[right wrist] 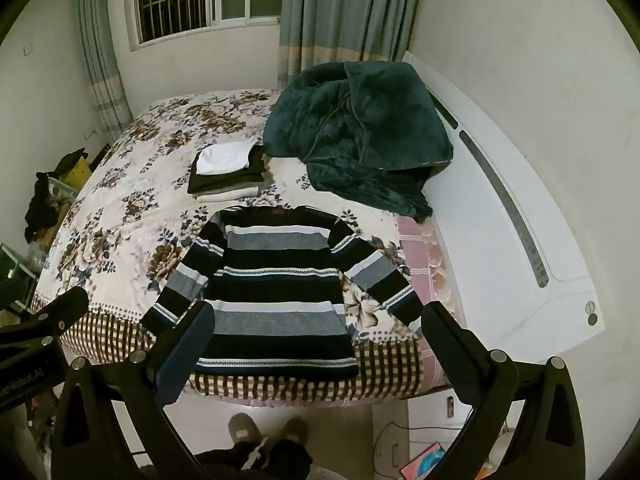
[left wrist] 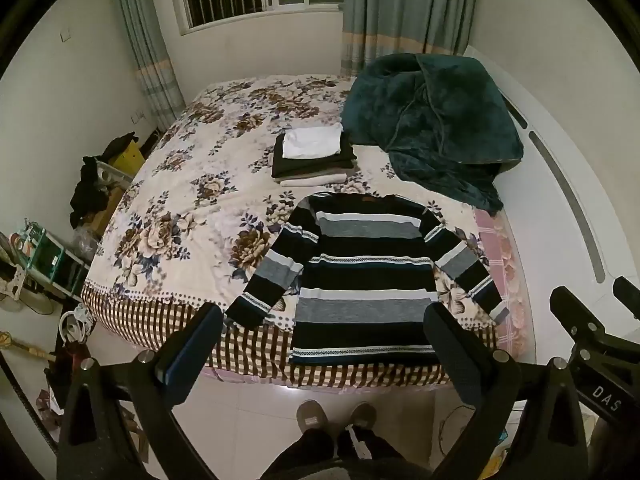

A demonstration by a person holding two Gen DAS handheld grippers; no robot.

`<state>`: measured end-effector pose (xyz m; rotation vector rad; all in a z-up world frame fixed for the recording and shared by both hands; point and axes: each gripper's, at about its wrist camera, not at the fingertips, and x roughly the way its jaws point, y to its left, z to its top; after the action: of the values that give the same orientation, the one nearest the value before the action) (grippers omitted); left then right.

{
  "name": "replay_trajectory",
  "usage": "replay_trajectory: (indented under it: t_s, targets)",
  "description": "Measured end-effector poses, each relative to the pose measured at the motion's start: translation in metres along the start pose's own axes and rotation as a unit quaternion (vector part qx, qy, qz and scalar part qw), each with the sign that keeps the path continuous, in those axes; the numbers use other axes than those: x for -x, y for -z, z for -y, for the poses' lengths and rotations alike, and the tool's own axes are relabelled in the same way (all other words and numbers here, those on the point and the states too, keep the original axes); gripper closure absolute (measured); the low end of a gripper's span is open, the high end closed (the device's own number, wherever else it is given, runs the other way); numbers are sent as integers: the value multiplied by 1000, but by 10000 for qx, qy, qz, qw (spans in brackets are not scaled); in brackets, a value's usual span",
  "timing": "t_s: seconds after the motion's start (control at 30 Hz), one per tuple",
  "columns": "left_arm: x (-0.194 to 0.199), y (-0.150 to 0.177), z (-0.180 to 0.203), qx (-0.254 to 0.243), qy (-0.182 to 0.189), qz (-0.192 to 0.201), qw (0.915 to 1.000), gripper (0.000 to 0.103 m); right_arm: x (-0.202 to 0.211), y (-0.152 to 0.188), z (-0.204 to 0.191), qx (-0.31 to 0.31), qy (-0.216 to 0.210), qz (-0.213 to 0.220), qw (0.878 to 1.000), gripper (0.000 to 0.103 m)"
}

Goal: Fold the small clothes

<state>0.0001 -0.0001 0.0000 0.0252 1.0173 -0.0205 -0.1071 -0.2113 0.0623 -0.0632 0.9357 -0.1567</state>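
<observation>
A striped black, grey and white sweater (left wrist: 364,276) lies flat on the bed, hem at the near edge and sleeves spread; it also shows in the right wrist view (right wrist: 276,280). A stack of folded clothes (left wrist: 312,156) with a white piece on top sits behind it, also in the right wrist view (right wrist: 228,172). My left gripper (left wrist: 324,344) is open and empty, held above the bed's near edge in front of the hem. My right gripper (right wrist: 316,344) is open and empty at the same height, to the right of the left one.
A dark green fleece blanket (left wrist: 432,120) is heaped at the back right of the floral bed cover (left wrist: 168,200). A white headboard (right wrist: 520,216) runs along the right. Boxes and clutter (left wrist: 80,208) stand on the floor left. My feet (left wrist: 336,416) are at the bed's edge.
</observation>
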Motion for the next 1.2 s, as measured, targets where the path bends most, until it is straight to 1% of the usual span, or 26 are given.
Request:
replay_trajectory:
  t_s: [0.47, 1.03, 1.1, 1.13, 1.2]
  targets:
    - [0, 0, -1, 24, 28, 29, 10000, 0, 4, -1, 3, 11, -34, 21, 10000, 0]
    - [1, 1, -1, 29, 40, 61, 10000, 0, 11, -3, -5, 52, -25, 67, 10000, 0]
    - [1, 1, -1, 36, 44, 70, 10000, 0, 24, -8, -4, 94, -46, 95, 9999, 0]
    - [7, 2, -10, 37, 46, 75, 10000, 0, 26, -9, -5, 96, -47, 99, 9999, 0]
    - [7, 2, -10, 38, 28, 88, 10000, 0, 24, -9, -4, 93, -44, 98, 9999, 0]
